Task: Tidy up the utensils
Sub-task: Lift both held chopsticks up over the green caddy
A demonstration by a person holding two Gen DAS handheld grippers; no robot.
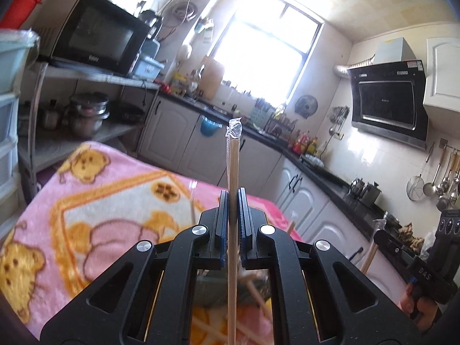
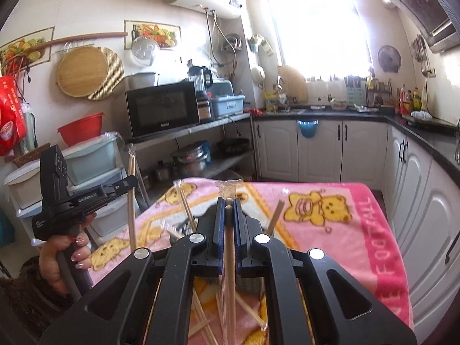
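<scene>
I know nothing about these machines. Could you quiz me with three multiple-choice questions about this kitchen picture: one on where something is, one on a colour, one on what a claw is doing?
1. Where is the microwave?
A. on a shelf
B. on the floor
C. in the sink

2. What is the main colour of the blanket on the table?
A. green
B. pink
C. black

3. What is the left claw doing?
A. hanging open and empty
B. gripping a spoon
C. clamped on wrapped chopsticks

Answers: 1 A, it sits on the upper shelf above the pots. 2 B, pink with yellow bears. 3 C, the fingers press a plastic-wrapped wooden stick pointing upward.
</scene>
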